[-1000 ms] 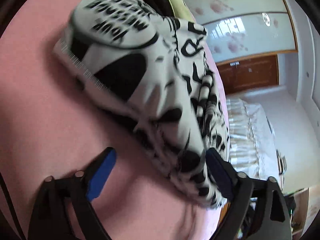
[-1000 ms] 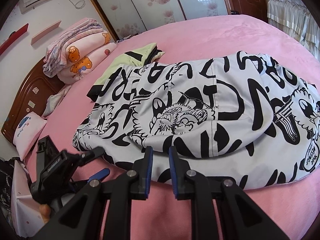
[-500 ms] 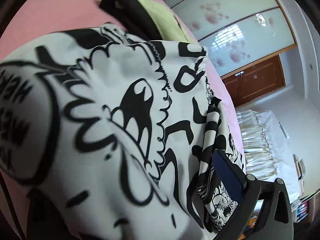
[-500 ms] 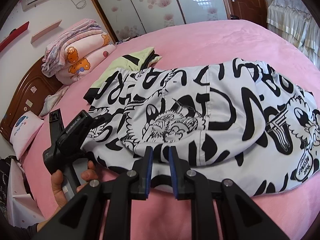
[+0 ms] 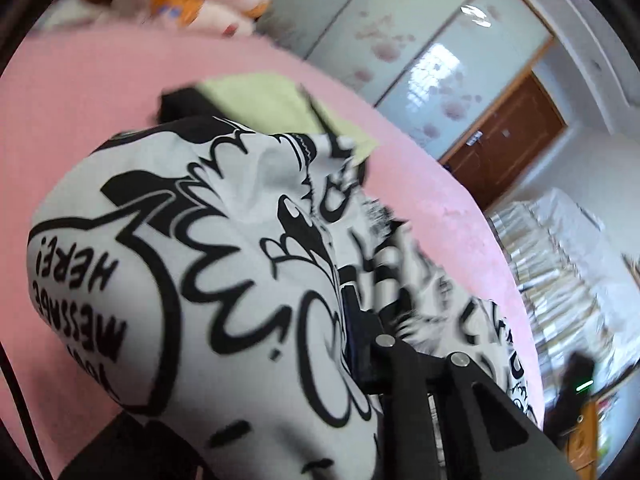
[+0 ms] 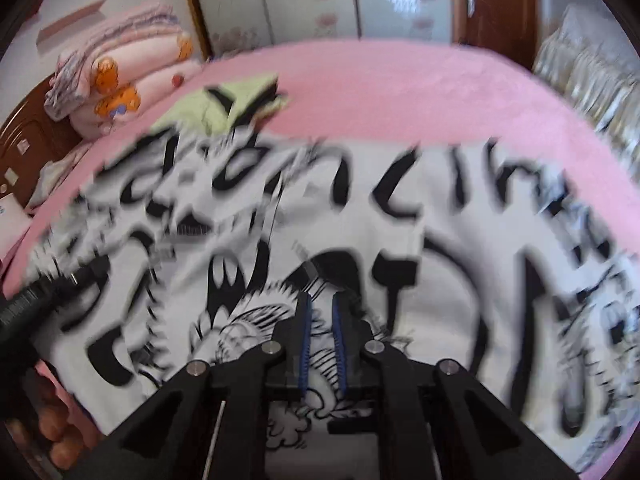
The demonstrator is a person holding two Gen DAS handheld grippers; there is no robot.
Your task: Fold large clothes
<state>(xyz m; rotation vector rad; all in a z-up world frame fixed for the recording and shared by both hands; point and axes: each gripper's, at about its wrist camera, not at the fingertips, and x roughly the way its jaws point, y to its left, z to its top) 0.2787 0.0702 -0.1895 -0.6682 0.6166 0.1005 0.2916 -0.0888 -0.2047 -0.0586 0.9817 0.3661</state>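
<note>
A large white garment with black cartoon print (image 6: 360,216) lies spread on the pink bed (image 6: 400,88). In the left wrist view its cloth (image 5: 208,288) drapes over my left gripper (image 5: 348,336) and hides one finger; the jaws look shut on the cloth. My right gripper (image 6: 320,332) sits low over the garment's near middle, its blue-padded fingers (image 6: 305,336) nearly together with a narrow empty gap. The left gripper also shows at the left edge of the right wrist view (image 6: 48,292), at the garment's left end.
A yellow-green and black garment (image 6: 224,108) lies on the bed beyond the printed one. Folded pink blankets (image 6: 120,76) are stacked by the wooden headboard (image 6: 24,136). A wardrobe and brown door (image 5: 504,144) stand behind. A curtain (image 6: 592,80) hangs right.
The left gripper closed on the garment's end and lifted it, so cloth now drapes over it. The right gripper moved forward over the garment, staying shut. Both views are motion-blurred.
</note>
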